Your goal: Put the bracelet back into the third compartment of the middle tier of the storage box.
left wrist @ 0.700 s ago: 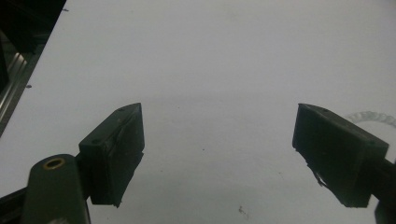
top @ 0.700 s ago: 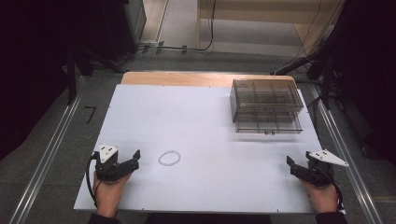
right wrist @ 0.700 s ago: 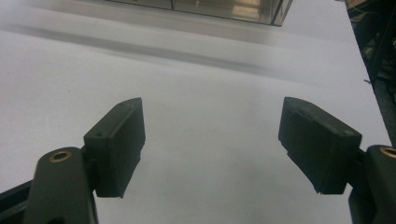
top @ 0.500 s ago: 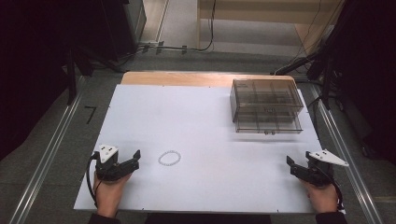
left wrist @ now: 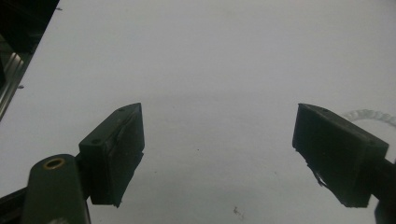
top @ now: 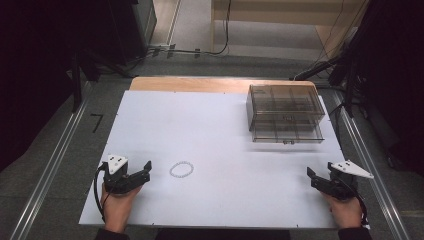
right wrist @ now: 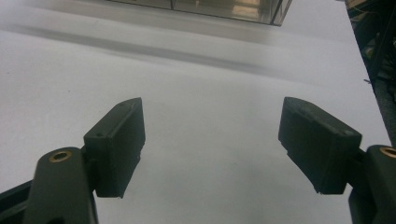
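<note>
Near the bracelet (top: 181,169), left tool (top: 145,172) and right tool (top: 311,178) gape empty

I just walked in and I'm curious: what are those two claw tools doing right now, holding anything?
Left gripper: open, holding nothing; bead bracelet lies nearby.
Right gripper: open, holding nothing.

A lab recording bay: a white bench (top: 220,130) on metal rails (top: 47,170), black curtains, floor cables (top: 200,50), grey carpet
</note>
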`<state>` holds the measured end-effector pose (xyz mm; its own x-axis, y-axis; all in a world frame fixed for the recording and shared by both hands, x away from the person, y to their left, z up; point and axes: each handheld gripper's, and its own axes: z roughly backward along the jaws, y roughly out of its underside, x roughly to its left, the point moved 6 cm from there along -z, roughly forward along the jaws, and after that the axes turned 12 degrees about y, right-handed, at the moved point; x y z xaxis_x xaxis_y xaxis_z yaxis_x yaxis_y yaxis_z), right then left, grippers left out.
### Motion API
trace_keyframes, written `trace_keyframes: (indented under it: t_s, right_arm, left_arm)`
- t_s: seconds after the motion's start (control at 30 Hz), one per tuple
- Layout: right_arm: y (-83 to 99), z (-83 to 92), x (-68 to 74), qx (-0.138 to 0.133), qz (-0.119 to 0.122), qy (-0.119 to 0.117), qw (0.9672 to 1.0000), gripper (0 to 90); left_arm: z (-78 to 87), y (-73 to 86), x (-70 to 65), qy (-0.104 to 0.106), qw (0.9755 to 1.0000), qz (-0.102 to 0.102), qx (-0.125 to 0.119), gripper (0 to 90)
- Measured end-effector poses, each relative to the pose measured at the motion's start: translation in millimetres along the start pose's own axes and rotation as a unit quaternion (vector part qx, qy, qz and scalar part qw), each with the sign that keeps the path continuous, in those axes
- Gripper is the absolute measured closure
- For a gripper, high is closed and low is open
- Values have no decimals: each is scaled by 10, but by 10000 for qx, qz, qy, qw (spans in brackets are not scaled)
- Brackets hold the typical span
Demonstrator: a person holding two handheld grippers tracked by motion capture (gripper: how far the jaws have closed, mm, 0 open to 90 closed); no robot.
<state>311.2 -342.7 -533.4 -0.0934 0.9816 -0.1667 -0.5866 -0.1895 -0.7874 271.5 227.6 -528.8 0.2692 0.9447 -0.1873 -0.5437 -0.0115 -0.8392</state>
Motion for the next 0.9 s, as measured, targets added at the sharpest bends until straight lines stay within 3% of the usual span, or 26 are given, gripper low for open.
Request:
trace_keyframes:
  t_s: [0.57,0.9]
  right_arm:
    - [2,-7,6,9,21,-11,10000,210]
    - [4,-12,7,27,29,-3,10000,210]
  left_arm:
    - [-32,5,-55,63,9999,-75,65,171]
    - [-73,6,-163,205,9995,-204,140,193]
